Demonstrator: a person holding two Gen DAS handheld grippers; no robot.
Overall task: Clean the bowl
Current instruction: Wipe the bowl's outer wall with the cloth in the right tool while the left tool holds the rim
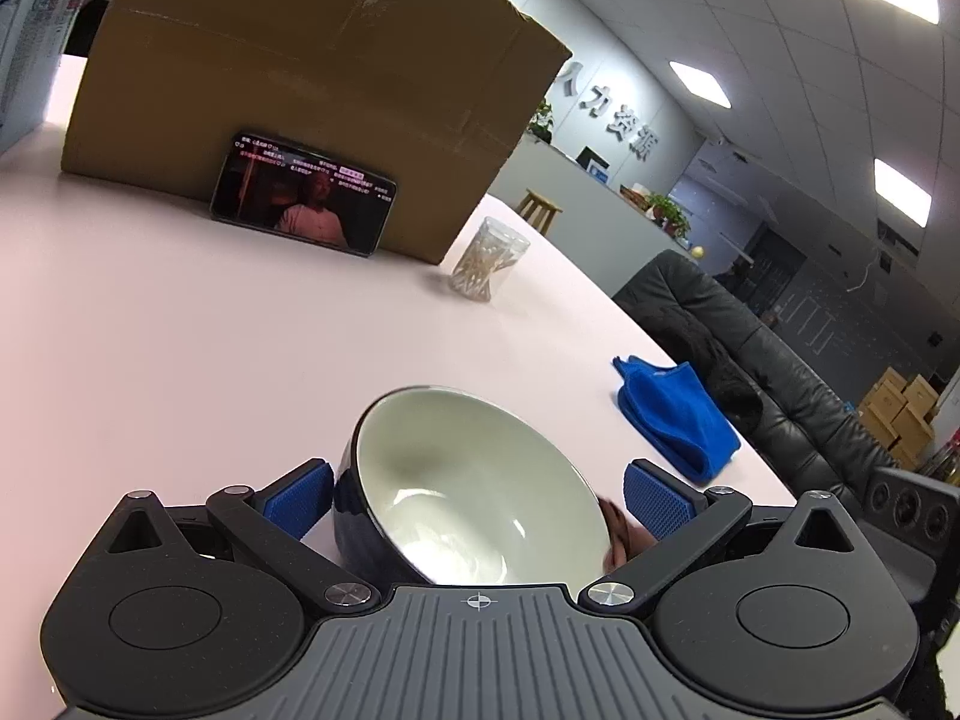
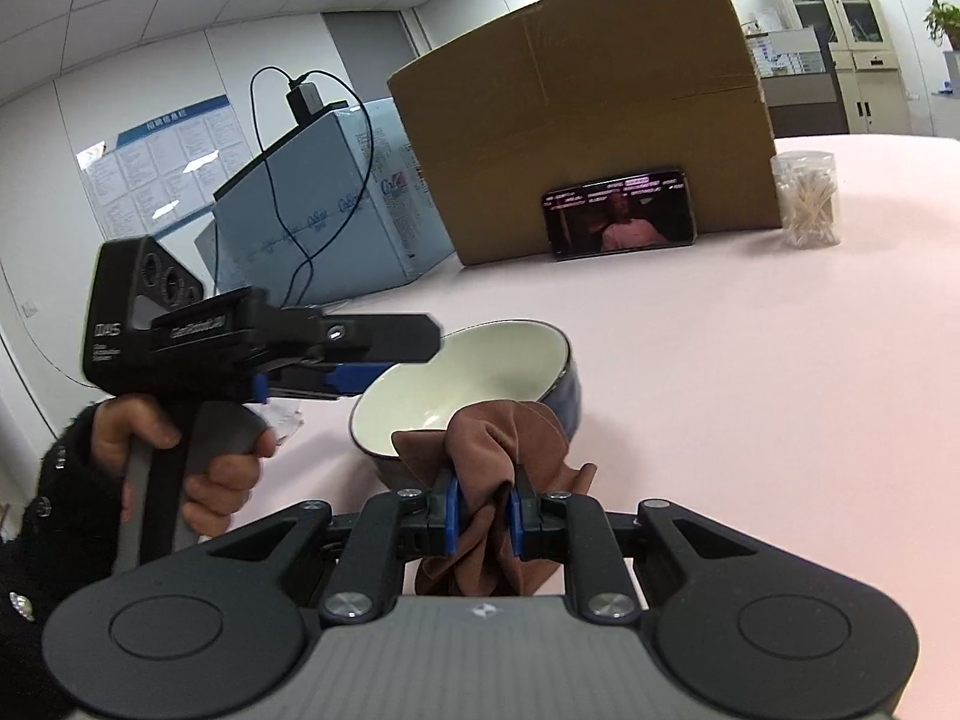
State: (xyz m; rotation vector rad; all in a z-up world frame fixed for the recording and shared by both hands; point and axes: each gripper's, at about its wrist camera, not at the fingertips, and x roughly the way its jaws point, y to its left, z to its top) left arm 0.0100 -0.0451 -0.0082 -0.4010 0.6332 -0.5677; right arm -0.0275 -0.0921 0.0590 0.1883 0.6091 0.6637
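A bowl [image 1: 474, 480], dark blue outside and white inside, stands tilted on the pink table [image 1: 180, 360], its opening turned up toward me. My left gripper [image 1: 477, 483] spans it with the jaws wide, the blue pads [image 1: 300, 498] against its sides. In the right wrist view a hand holds that left gripper [image 2: 408, 354] at the left rim of the bowl [image 2: 468, 372]. My right gripper [image 2: 483, 516] is shut on a bunched brown cloth [image 2: 498, 438], which touches the bowl's near rim. A bit of the brown cloth [image 1: 618, 531] shows beside the bowl's right edge.
A folded blue cloth [image 1: 672, 420] lies near the table's right edge, by a black chair [image 1: 750, 348]. At the back stands a big cardboard box [image 2: 588, 120] with a phone [image 2: 621, 219] leaning on it, a jar of cotton swabs [image 2: 807, 201] and a blue box [image 2: 324, 204].
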